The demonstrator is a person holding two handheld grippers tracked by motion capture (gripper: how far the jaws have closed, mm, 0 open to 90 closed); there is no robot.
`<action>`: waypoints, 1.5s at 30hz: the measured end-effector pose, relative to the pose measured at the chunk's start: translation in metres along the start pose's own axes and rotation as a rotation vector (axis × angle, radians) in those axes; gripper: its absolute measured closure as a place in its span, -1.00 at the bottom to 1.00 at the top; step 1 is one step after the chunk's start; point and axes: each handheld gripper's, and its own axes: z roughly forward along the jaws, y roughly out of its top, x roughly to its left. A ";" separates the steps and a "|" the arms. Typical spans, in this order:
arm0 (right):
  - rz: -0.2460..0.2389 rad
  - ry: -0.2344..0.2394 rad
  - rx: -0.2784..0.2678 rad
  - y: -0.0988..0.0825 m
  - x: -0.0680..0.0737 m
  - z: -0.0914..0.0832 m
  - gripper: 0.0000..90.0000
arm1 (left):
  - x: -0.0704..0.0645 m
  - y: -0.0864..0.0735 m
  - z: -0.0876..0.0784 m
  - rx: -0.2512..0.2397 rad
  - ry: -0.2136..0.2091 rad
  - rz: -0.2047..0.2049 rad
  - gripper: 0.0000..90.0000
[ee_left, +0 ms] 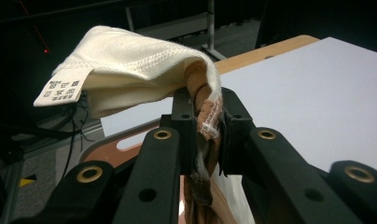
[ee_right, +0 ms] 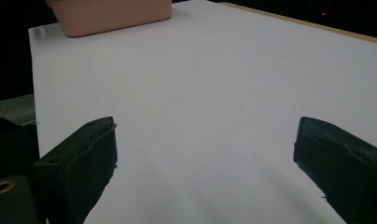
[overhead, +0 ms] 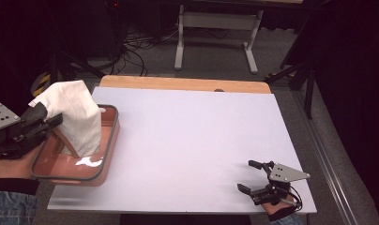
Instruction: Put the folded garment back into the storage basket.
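Cream-white cloth [overhead: 75, 115] is held lifted at the 9 o'clock edge of the bench, draped downward, its lower end hanging inside the basin. Folded, with a stitched hem and a small printed care label [ee_left: 63, 87] at one corner; a brown-tan section is bunched at the pinched spot. Salmon-pink basin [overhead: 111, 140], dark-rimmed, rounded rectangular, is set upright beneath the cloth.

Dark room, grey carpet floor [overhead: 206, 70]

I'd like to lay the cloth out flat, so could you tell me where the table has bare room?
The white table is bare between the pink tub and the right gripper. The left edge is crowded: tub, cloth, left gripper.
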 end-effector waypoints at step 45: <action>0.002 0.001 0.003 0.000 0.000 0.001 -0.85 | 0.003 -0.032 0.036 0.284 -0.073 0.009 0.77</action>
